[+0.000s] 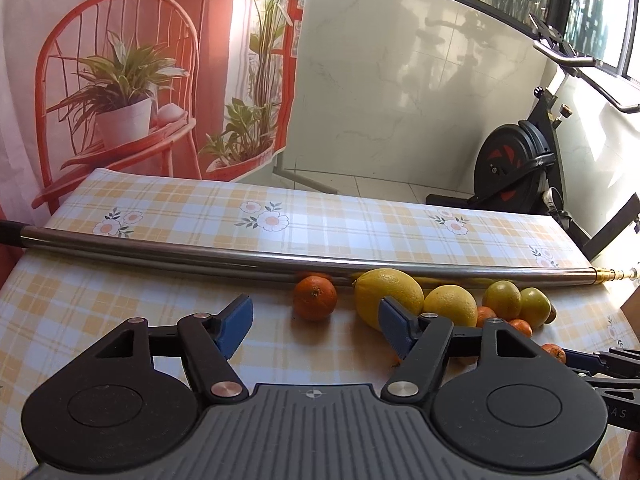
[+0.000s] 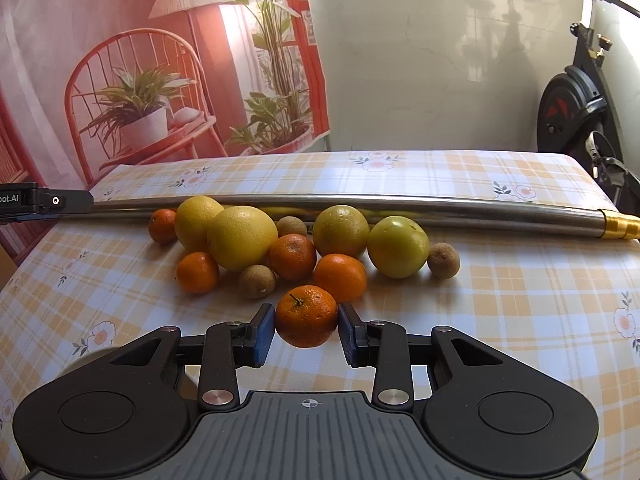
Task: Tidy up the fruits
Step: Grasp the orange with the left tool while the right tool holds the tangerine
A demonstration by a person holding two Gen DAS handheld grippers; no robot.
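Note:
A pile of fruit lies on the checked tablecloth [image 2: 520, 312] against a steel tube [image 2: 400, 204]: two yellow lemons [image 2: 242, 238], two greenish citrus [image 2: 398, 246], several small mandarins and three brown longans [image 2: 443, 260]. My right gripper [image 2: 306, 330] is closed on the nearest mandarin [image 2: 306, 316], a blue pad on each side. My left gripper [image 1: 316, 326] is open and empty, just short of a lone mandarin [image 1: 315, 298] at the pile's left end, beside a lemon [image 1: 386, 298]. The right gripper's tips [image 1: 600, 360] show at the right edge.
The steel tube [image 1: 280, 260] crosses the table behind the fruit, with a brass fitting [image 2: 622, 228] at its right end. A printed backdrop [image 1: 140, 72] hangs behind the table. An exercise bike [image 1: 516, 160] stands at the far right.

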